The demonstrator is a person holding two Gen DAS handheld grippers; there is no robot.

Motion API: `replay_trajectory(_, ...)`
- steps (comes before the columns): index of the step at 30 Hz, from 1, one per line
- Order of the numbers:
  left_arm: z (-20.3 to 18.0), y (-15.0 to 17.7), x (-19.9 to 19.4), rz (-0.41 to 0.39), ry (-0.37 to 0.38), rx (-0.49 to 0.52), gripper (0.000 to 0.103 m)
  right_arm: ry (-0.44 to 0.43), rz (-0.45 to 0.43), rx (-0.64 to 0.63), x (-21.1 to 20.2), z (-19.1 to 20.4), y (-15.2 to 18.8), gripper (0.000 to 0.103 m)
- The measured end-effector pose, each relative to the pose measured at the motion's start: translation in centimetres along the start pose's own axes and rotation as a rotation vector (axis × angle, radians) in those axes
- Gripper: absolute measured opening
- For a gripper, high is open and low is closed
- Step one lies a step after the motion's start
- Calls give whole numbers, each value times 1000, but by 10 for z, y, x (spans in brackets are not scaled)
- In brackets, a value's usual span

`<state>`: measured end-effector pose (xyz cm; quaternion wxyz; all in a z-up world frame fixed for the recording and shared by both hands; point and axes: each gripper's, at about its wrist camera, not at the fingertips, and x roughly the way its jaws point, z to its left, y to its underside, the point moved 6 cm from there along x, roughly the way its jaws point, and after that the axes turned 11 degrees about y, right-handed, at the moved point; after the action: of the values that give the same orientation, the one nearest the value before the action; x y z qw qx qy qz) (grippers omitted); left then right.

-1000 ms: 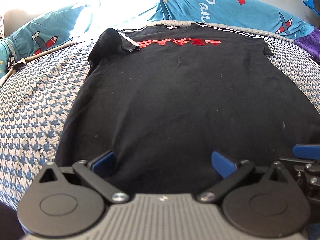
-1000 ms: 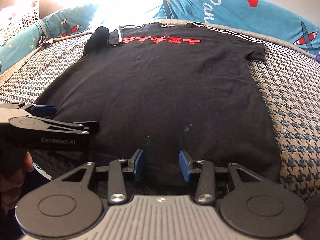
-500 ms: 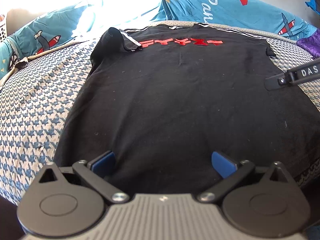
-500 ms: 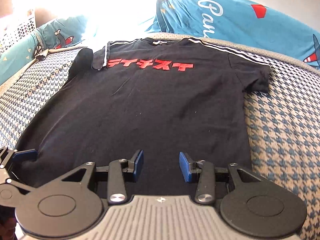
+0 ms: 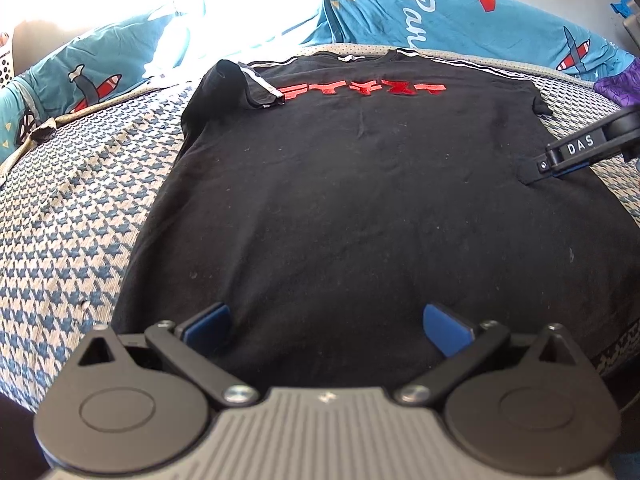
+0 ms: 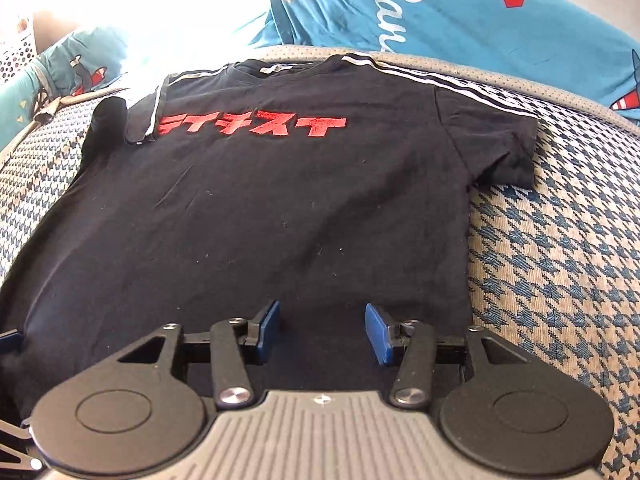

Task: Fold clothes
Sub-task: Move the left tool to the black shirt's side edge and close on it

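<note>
since a second ago the right gripper has travelled up along the right side of the black t-shirt, away from the hem where the left gripper waits with jaws spread and empty. its jaws are opening with only flat cloth beneath them and nothing pinched, so i judge it is lining up on the right sleeve for a side fold. the shirt lies face up on the houndstooth bedspread, its left sleeve already turned in.
</note>
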<state>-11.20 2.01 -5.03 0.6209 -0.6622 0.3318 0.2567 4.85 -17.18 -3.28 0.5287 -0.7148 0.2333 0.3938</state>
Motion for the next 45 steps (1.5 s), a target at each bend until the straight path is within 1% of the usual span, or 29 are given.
replay_trajectory(3, 3, -8, 2, -5, 3, -9, 103, 27, -2, -33, -1, -3, 5, 50)
replay_trajectory(6, 8, -20, 5, -24, -8, -14, 103, 44, 4, -2, -1, -12, 5, 51)
replay_trajectory(9, 16, -38, 12, -43, -45, 3, 103, 33, 4, 58, -2, -20, 0, 52)
replay_trajectory(11, 21, -51, 17, -63, -61, 8, 103, 22, -4, 67, -2, -19, -3, 52)
replay_trajectory(14, 32, -75, 25, -93, -73, 15, 103, -3, -12, 55, -2, -11, -8, 52)
replay_trajectory(17, 39, -93, 37, -100, -97, 34, 103, -19, -24, 39, -3, -1, -12, 52)
replay_trajectory(22, 51, -113, 53, -100, -119, 50, 103, -16, -24, 43, 1, 5, -18, 52)
replay_trajectory(25, 56, -127, 58, -133, -142, 104, 103, -11, -27, 65, 5, 4, -24, 52)
replay_trajectory(28, 59, -141, 63, -166, -200, 216, 103, 0, -20, 96, 9, 1, -30, 53)
replay_trajectory(30, 63, -151, 68, -184, -246, 292, 103, -13, -18, 121, 12, -1, -35, 53)
replay_trajectory(33, 71, -163, 74, -201, -292, 363, 102, -20, -18, 153, 14, -1, -42, 53)
replay_trajectory(36, 77, -169, 84, -183, -304, 416, 102, -27, -18, 169, 16, 2, -46, 53)
replay_trajectory(38, 81, -171, 90, -175, -310, 440, 99, -29, -14, 170, 18, 5, -48, 53)
replay_trajectory(42, 88, -172, 99, -159, -274, 448, 99, -29, -14, 171, 21, 10, -52, 53)
replay_trajectory(45, 88, -172, 105, -158, -262, 481, 99, -27, -12, 180, 23, 13, -55, 53)
